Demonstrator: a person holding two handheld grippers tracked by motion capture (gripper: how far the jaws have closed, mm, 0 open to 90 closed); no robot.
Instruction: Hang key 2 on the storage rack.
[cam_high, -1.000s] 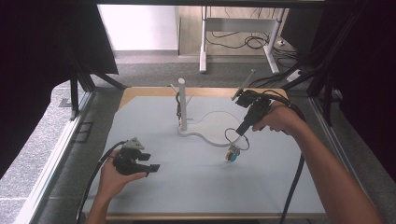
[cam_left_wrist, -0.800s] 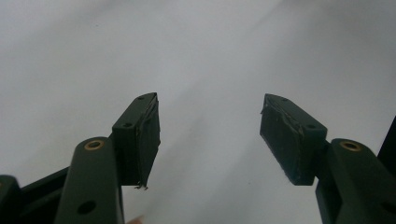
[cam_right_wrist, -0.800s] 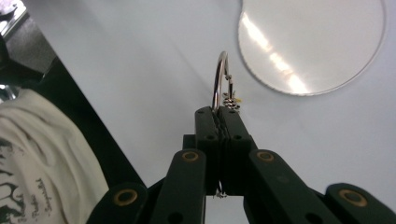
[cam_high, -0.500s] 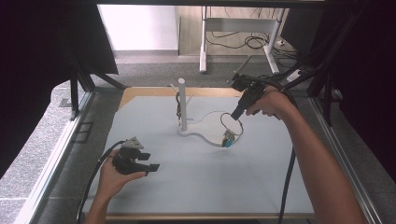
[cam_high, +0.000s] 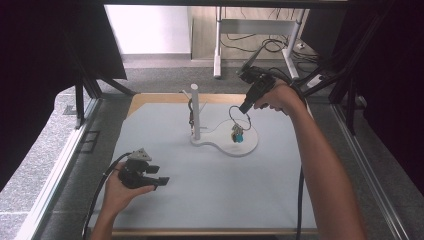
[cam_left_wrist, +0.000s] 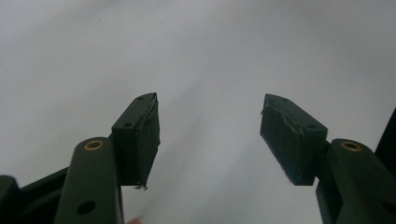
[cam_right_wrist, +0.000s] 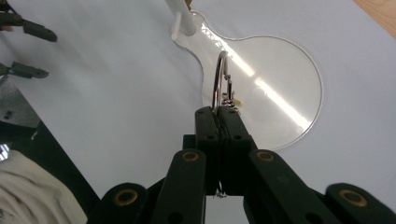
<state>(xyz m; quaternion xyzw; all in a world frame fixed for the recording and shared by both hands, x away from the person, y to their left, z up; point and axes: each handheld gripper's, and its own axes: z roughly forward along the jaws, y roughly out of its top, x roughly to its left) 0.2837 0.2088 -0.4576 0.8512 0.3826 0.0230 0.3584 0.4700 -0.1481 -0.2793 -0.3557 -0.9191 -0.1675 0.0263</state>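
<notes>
Right tongs (cam_high: 245, 108) raised over the far right part of the worktop (cam_high: 210, 180), jaws pressed together on a metal key ring (cam_right_wrist: 221, 79); in the right gripper view the ring stands upright out of the jaw tips, clip at its base. In the high view the ring (cam_high: 235, 112) hangs from the jaw tips with a small blue-and-tan charm (cam_high: 237, 134) dangling below it, over the round end of a clear stand base (cam_high: 248, 145). Can't tell if the charm touches the base. White post (cam_high: 195, 111) stands upright on the narrow end of the base, left of the ring, apart from it; a short peg sticks out of the post near its foot in the right gripper view. Something dark hangs beside the post, too small to tell. Left tongs (cam_high: 161, 181) low at the near left of the worktop, held in the left hand (cam_high: 117, 190), well apart from the stand. Left gripper view: left tongs (cam_left_wrist: 210, 135) spread wide, nothing between the pads (cam_left_wrist: 148, 140), plain grey worktop behind.
</notes>
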